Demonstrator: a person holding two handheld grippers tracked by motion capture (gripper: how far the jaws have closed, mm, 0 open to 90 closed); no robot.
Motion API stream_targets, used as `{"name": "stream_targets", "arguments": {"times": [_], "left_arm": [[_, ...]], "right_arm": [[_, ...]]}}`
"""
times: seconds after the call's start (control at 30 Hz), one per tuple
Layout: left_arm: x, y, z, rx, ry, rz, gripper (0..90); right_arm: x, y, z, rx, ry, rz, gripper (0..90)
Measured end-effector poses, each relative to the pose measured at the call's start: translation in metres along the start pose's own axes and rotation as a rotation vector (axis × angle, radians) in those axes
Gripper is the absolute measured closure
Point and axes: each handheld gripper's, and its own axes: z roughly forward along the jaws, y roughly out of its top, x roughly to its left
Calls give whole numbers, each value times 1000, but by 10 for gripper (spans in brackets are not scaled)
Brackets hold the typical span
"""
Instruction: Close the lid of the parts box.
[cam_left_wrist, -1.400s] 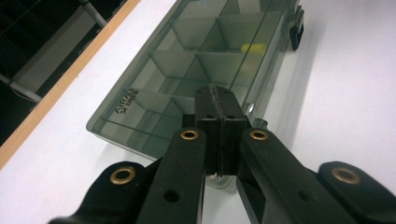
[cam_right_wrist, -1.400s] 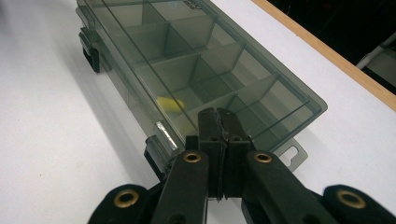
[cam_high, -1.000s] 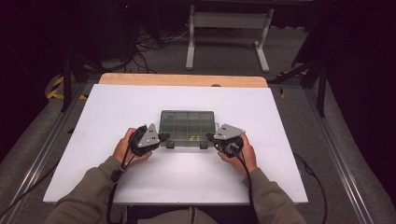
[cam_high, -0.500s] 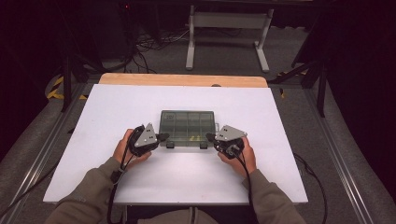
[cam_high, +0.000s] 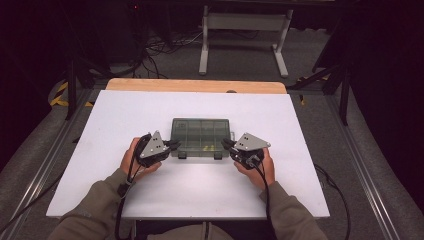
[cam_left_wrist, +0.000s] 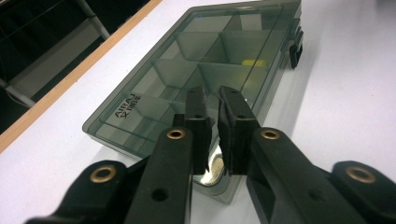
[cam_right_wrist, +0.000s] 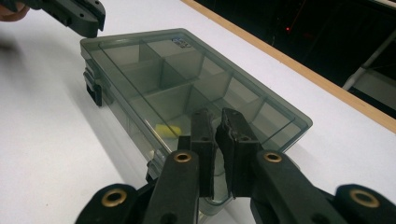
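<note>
Both tongs are pressing in at the ends of the box (cam_high: 201, 135), and an uneven push could be sending it skidding across the table (cam_high: 300, 190). The box is sitting mid-table between the left tongs (cam_left_wrist: 212, 114) and right tongs (cam_right_wrist: 218, 133), both nearly together, gripping nothing.

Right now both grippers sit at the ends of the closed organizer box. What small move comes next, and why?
Probably bring one gripper round to a front latch. The box has its lid down, both latches look shut, and both grippers' fingers are nearly closed at its ends, gripping nothing.
</note>
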Motion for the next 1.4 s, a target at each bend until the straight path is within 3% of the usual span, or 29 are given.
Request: {"name": "stream_targets", "arguments": {"times": [0.43,0.97,1.4], "left_arm": [[-1,-1,-1,-16,5,-3,612],[-3,-1,-2,-50,30,-24,356],[-3,-2,0,-53,45,-51,159]], "right_arm": [[-1,1,-1,-19,-9,17,693],[-1,1,1,-27,-14,50,354],[-2,1,4,-22,-47,78,181]]}}
